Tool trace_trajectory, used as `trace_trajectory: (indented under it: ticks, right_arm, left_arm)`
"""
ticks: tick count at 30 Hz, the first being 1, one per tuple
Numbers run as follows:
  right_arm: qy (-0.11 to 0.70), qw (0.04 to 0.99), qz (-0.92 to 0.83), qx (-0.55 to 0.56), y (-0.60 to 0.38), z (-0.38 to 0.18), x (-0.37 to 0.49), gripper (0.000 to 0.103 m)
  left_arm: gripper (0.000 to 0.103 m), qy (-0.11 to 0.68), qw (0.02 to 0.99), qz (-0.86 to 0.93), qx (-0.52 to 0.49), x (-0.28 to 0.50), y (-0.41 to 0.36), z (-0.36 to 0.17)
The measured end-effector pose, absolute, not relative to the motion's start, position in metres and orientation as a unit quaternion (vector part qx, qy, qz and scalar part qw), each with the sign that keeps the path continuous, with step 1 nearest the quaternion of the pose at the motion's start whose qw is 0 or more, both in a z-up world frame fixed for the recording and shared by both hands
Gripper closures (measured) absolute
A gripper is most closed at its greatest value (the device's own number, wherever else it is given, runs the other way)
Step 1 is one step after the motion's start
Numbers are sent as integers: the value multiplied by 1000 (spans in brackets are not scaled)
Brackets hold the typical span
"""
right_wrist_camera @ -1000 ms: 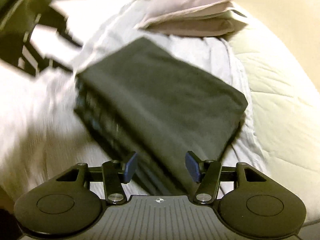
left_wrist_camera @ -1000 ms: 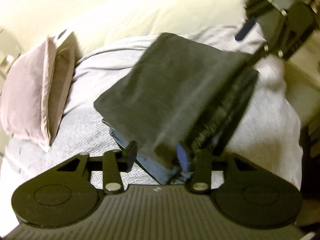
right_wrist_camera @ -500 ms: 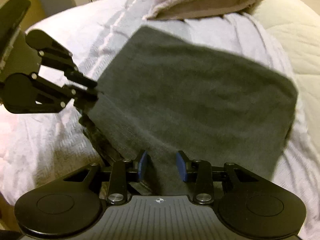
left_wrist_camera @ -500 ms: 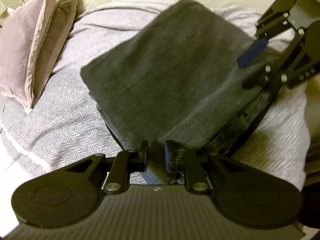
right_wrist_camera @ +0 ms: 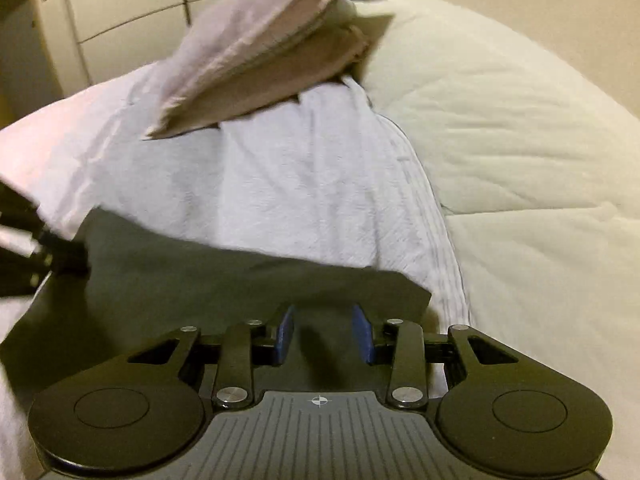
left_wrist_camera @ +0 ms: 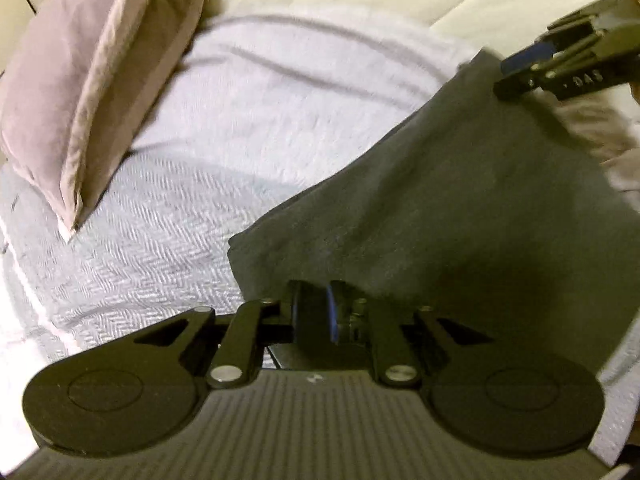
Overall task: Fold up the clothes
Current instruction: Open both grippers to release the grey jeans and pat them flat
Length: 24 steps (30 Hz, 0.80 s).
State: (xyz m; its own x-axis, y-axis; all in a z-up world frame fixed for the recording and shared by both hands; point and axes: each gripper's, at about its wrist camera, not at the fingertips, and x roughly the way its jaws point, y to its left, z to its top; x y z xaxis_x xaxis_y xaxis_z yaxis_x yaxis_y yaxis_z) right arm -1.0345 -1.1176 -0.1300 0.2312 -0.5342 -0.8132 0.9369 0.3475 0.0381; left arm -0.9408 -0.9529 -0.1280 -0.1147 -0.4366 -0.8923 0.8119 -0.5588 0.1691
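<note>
Grey folded cloth (left_wrist_camera: 460, 208) lies on the bed (left_wrist_camera: 240, 120); our left claw (left_wrist_camera: 314, 316) pinches its edge, our right claw (right_wrist_camera: 323, 334) gapes over it.

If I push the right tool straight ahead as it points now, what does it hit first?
Likely the dark grey garment lying right ahead of the open right tool, then the lavender blanket beyond it. Depth is hard to judge.

Left wrist view is sitting low and close over the bed (left_wrist_camera: 168, 240), looking across toward the pillows (left_wrist_camera: 80, 92) at the far-left corner. Right wrist view is facing the same pillows (right_wrist_camera: 264, 56) from the opposite side. Both 2 views are sharing the dark folded garment (left_wrist_camera: 460, 208) in the foreground.
</note>
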Motion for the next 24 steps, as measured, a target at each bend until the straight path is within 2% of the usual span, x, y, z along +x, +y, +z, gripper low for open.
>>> trace_trajectory:
  ticks: [3,7,11,17,21,24]
  right_arm:
    - [405,713,-480,310,-1146,-164,-1031,66]
    - [404,712,-479,318,-1158,-173,-1033,66]
    - [400,711,-478,326,-1169,-182,-1035,66]
    - [389,717,-484,316,-1150,-141,-1028,65]
    - [347,734,-470,346,-1096,-111,-1030,65]
    - [351,741,-453,351,-1052,-102,-1026,65]
  left_arm:
    - [91,206,437,-718,502,-939,-964,-138]
    - [91,211,450,-714,494,-936,-972,-156]
    - [98,217,448,-714,493,-938,-983,-157]
    - [98,228,424,-725,493,-928,-985,-146]
    - [96,222,422,-737,479,-919,-974,-132]
    - [92,227,419,-749,461,-910,-950,-114]
